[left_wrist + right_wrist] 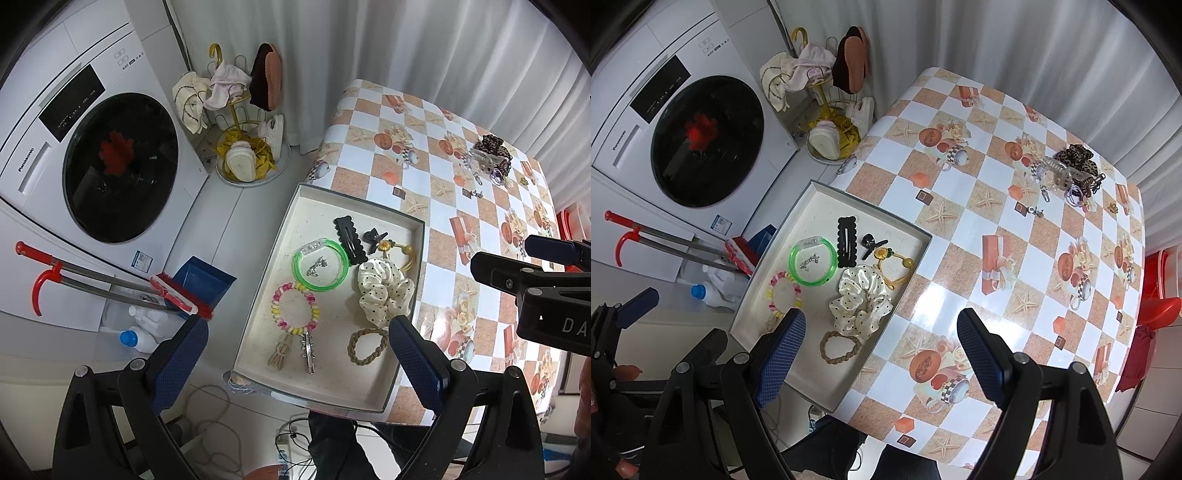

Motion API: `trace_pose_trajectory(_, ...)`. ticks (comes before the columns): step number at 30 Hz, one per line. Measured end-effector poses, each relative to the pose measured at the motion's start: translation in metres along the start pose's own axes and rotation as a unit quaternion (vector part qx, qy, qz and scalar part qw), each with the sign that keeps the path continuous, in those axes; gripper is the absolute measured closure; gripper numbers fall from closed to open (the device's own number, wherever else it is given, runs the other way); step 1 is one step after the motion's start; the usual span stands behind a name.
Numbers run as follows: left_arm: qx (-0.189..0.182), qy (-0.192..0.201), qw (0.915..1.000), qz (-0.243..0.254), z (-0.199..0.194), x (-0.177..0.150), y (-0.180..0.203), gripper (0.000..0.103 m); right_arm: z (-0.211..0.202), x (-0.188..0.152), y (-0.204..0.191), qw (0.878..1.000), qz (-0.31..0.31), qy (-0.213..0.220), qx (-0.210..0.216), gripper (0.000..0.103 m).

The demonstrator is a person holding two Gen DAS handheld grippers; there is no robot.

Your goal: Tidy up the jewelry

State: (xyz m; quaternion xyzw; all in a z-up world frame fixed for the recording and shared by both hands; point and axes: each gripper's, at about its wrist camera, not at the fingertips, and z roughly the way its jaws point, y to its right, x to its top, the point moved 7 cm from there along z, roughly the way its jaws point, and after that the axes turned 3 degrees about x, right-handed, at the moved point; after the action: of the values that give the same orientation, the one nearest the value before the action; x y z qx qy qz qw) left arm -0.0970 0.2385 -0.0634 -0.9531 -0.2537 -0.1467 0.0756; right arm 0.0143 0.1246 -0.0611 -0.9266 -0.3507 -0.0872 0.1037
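Mostly sorted — white tray [775, 295], green bangle [813, 266], polka-dot scrunchie [862, 302].

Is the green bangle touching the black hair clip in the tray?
Apart. The right wrist view shows a strip of bare tray floor between the green bangle and the black clip.

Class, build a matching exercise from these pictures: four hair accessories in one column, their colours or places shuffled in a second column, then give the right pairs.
Things:
1. bangle
2. scrunchie
3. flat snap clip
4. leopard-print claw clip

Descriptions:
A. black, in the tray
B. on the far tablecloth, outside the tray
C. translucent green, ringing a small silver piece
D. cream with dark dots

Pairs: 1-C, 2-D, 3-A, 4-B
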Motion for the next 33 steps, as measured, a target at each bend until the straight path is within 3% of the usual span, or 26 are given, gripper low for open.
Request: trace_pose_trajectory(33,0.002,0.0,1.0,0.0,-0.0016,-0.0022,0.0008,0.001,-0.0017,-0.0023,-0.001,1.0,0.0,0.0,0.0,0.017)
